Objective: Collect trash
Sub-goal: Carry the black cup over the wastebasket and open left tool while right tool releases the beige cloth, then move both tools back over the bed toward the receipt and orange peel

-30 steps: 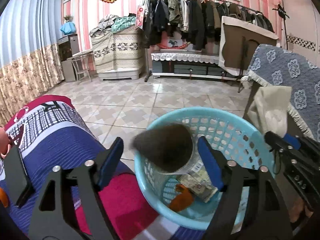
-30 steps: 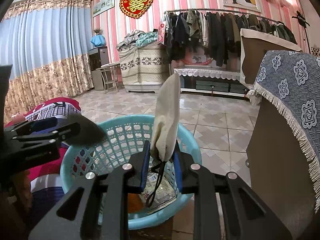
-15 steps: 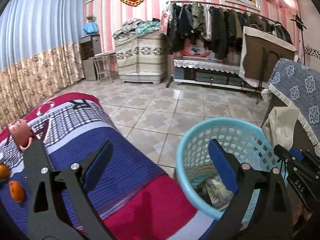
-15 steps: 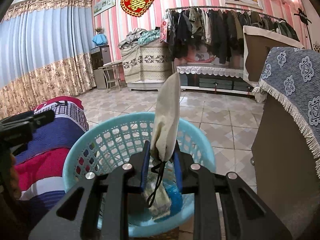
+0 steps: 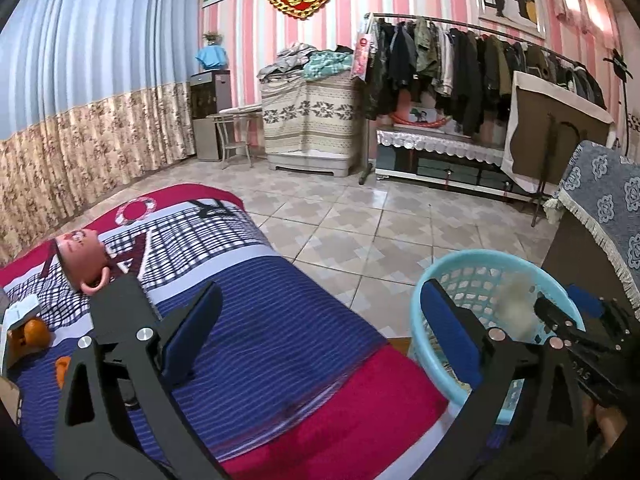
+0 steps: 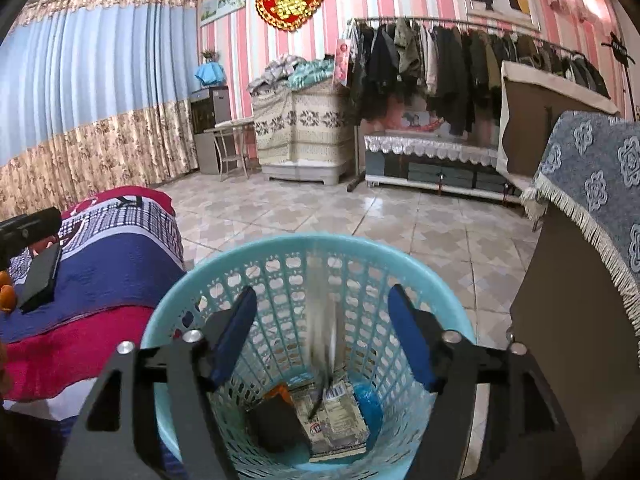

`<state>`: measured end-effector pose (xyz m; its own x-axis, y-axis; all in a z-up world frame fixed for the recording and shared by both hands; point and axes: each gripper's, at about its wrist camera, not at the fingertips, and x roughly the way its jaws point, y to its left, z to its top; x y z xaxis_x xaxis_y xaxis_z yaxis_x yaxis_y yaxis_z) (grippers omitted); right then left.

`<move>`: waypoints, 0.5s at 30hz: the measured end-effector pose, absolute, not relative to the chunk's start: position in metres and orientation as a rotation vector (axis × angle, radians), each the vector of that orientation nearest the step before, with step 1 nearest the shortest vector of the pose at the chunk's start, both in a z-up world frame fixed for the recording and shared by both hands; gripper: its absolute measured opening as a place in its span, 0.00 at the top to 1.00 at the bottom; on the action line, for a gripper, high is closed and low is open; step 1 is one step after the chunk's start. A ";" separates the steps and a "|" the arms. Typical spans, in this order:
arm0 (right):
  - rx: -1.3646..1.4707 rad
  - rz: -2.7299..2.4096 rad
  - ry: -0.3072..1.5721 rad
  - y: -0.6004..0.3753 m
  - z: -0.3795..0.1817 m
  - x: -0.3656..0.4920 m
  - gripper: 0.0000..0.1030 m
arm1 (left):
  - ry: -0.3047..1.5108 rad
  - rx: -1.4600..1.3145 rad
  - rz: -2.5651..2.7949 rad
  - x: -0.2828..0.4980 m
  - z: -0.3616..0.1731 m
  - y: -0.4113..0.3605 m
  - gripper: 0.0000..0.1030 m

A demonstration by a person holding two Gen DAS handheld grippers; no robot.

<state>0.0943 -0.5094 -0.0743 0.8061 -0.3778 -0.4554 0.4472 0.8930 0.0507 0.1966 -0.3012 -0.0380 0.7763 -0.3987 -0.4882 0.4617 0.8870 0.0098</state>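
Right wrist view: bed (image 6: 100,276) at left, blue-and-red cover. Teal basket (image 6: 280,252) on tiled floor just beside it, below the right gripper (image 6: 322,336), whose fingers are spread wide with nothing between them. Blurred pale mask (image 6: 325,320) sits inside the basket's mouth, above trash at the bottom. Left gripper (image 5: 316,328) over the bed, fingers apart, empty. Pink cup (image 5: 82,258) on cover.

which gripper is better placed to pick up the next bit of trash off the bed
Left, probably. The left gripper is open and empty over the striped bedspread, facing the orange pieces lying on it. The right gripper is open over the blue basket, pointing away from the bed.
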 end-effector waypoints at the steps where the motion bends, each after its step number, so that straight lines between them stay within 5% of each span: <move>1: 0.149 -0.449 0.455 -0.508 -0.073 0.094 0.32 | 0.497 0.131 -0.463 0.197 -0.038 -0.298 0.07; 5: 0.137 -0.465 0.433 -0.505 -0.065 0.087 0.16 | 0.486 0.125 -0.436 0.196 -0.035 -0.281 0.07; 15: 0.088 -0.465 0.410 -0.480 -0.042 0.085 0.08 | 0.488 0.076 -0.374 0.194 -0.026 -0.227 0.07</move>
<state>0.0855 -0.4796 -0.0415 0.8139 -0.4181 -0.4035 0.4530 0.8915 -0.0099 0.1936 -0.2271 -0.0258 0.8170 -0.3322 -0.4713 0.3683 0.9296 -0.0168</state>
